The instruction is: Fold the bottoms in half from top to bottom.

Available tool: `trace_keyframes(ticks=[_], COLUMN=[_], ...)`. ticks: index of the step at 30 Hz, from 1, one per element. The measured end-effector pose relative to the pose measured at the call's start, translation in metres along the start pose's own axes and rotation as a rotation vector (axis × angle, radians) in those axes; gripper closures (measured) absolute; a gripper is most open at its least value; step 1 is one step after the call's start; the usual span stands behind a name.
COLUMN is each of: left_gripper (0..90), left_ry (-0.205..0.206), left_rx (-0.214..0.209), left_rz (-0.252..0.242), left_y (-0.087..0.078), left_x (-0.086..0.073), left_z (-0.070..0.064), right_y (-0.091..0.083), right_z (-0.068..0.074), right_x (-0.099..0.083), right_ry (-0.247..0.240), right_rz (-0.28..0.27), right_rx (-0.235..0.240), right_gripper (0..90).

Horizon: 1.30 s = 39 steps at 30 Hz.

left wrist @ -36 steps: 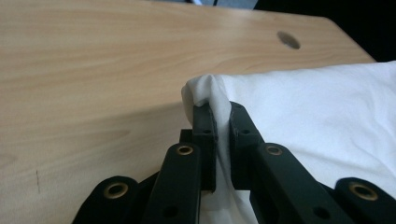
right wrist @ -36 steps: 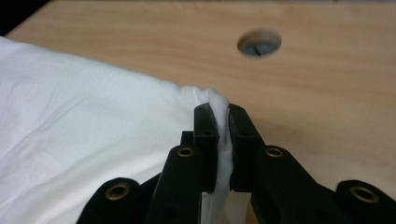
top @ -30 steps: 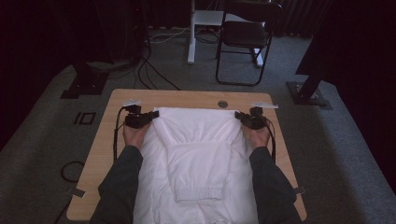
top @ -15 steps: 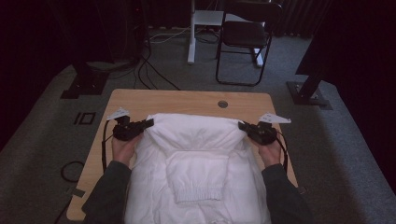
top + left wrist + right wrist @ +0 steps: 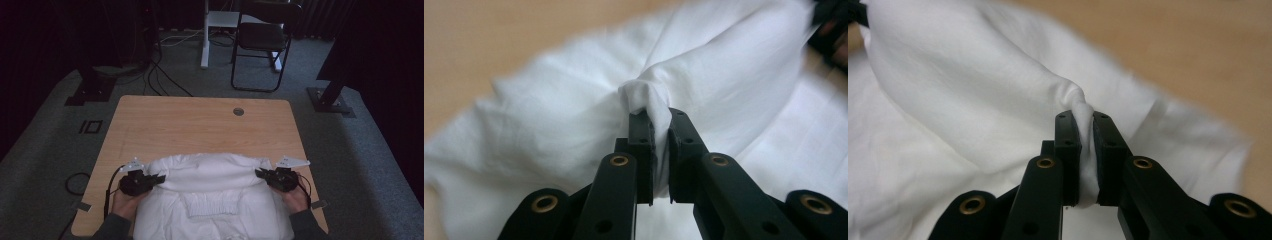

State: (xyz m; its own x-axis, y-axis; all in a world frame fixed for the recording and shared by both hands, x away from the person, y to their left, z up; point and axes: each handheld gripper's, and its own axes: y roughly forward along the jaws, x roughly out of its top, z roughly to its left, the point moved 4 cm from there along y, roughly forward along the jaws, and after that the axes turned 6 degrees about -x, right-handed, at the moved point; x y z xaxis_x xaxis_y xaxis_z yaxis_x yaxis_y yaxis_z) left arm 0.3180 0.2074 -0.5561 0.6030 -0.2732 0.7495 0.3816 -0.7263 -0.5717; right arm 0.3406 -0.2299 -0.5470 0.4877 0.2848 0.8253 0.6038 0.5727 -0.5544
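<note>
Within the last second both grippers had drawn the far edge of the white garment (image 5: 210, 172) toward the near side of the table (image 5: 200, 120), folding it over itself. The left gripper (image 5: 159, 178) and right gripper (image 5: 259, 173) each stayed clamped on a bunched pinch of cloth. The fold seemed nearly laid, release likely next.

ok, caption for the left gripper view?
Left gripper shut on a bunched fold of the white garment over the wooden table.
</note>
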Motion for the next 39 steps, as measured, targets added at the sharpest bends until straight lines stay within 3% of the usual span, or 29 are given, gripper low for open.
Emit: trace_keyframes(ticks=[2, 4, 9, 13, 18, 19, 22, 23, 26, 27, 30, 35, 38, 39], left_gripper=[83.5, 83.5, 83.6, 83.6, 83.7, 83.7, 83.7, 83.6, 83.6, 83.6, 83.5, 83.7, 84.2, 84.5], left_ry=[0.024, 0.047, 0.073, 0.027, -0.003, -0.031, -0.052, -0.051, -0.047, -0.065, -0.088, -0.105, -0.095, -0.085], left_rx=[0.037, 0.081, 0.155, 0.205, 0.228, 0.236, 0.252, 0.279, 0.305, 0.338, 0.37, 0.359, 0.3, 0.275], left_rz=[0.056, 0.091, 0.103, 0.074, 0.052, 0.04, 0.033, 0.038, 0.042, 0.043, 0.042, 0.034, -0.074, -0.117], left_y=[0.011, 0.021, 0.032, 0.043, 0.052, 0.056, 0.061, 0.066, 0.071, 0.078, 0.084, 0.081, 0.059, 0.05], left_x=[-0.007, -0.009, 0.001, 0.018, 0.032, 0.04, 0.048, 0.056, 0.064, 0.075, 0.085, 0.1, 0.112, 0.117], left_z=[-0.002, -0.004, 0.001, 0.018, 0.035, 0.043, 0.051, 0.057, 0.063, 0.073, 0.081, 0.089, 0.083, 0.08], right_y=[0.01, 0.02, 0.033, 0.049, 0.061, 0.068, 0.075, 0.083, 0.09, 0.098, 0.107, 0.113, 0.097, 0.08], right_z=[0.005, 0.011, 0.01, 0.0, -0.01, -0.016, -0.022, -0.027, -0.033, -0.039, -0.043, -0.047, -0.047, -0.05], right_x=[-0.017, -0.027, -0.021, -0.01, 0.0, 0.005, 0.012, 0.018, 0.025, 0.031, 0.038, 0.049, 0.06, 0.071], right_ry=[-0.012, -0.055, -0.029, 0.01, 0.048, 0.065, 0.07, 0.072, 0.085, 0.119, 0.147, 0.133, 0.126, 0.139], right_rz=[0.076, 0.136, 0.162, 0.155, 0.141, 0.137, 0.14, 0.142, 0.141, 0.138, 0.134, 0.159, 0.099, 0.03], right_rx=[-0.021, -0.047, -0.071, -0.108, -0.131, -0.133, -0.143, -0.158, -0.177, -0.19, -0.204, -0.21, -0.21, -0.213], right_gripper=[83.5, 83.3, 83.0, 82.9, 82.6, 82.5, 82.5, 82.5, 82.5, 82.6, 82.6, 84.1, 84.5, 84.6])
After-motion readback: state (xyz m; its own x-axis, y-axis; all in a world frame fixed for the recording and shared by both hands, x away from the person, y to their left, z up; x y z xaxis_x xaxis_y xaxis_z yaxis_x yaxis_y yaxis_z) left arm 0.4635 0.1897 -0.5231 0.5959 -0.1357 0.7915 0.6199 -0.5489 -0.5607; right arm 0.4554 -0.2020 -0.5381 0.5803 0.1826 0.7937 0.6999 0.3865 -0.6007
